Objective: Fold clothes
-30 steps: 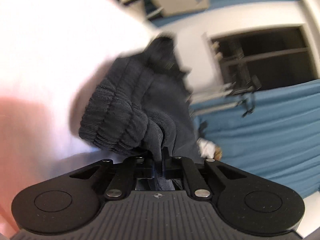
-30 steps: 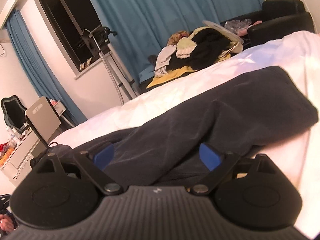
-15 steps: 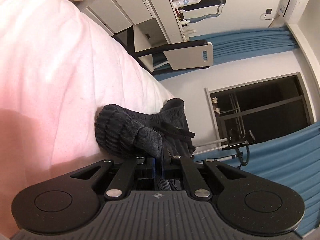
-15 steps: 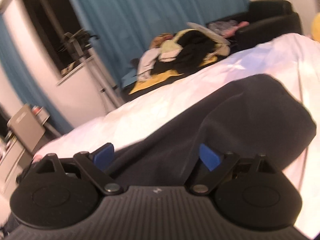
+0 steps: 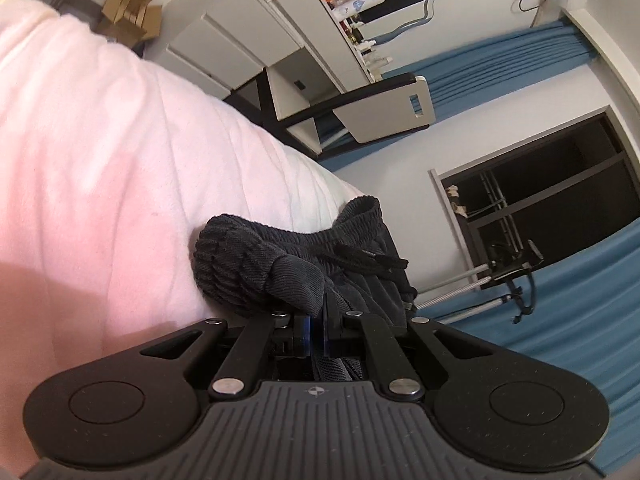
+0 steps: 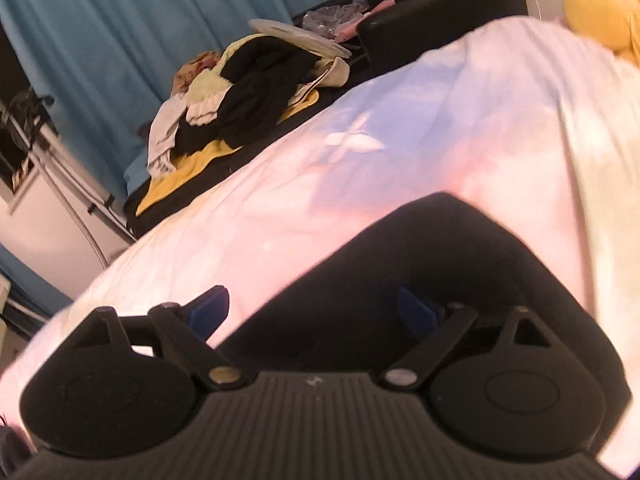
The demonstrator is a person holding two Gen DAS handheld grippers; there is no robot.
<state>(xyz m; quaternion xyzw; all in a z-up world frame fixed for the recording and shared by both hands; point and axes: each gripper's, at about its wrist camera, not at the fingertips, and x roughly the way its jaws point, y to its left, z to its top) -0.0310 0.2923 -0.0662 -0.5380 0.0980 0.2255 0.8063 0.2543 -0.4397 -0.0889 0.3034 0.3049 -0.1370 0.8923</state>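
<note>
Sweatpants (image 5: 304, 264): our left gripper (image 5: 316, 326) pinches the waistband, right gripper (image 6: 316, 312) fingers wide above the cloth; we should lay the fold flat on the bed (image 5: 100, 168).

left gripper (image 5: 318, 326) now lower on bed (image 5: 120, 184), dark pants (image 5: 288, 272) bunch shrinks toward 6 o'clock, right gripper (image 6: 312, 312) swings, pants (image 6: 432, 280) now at 5 o'clock
</note>
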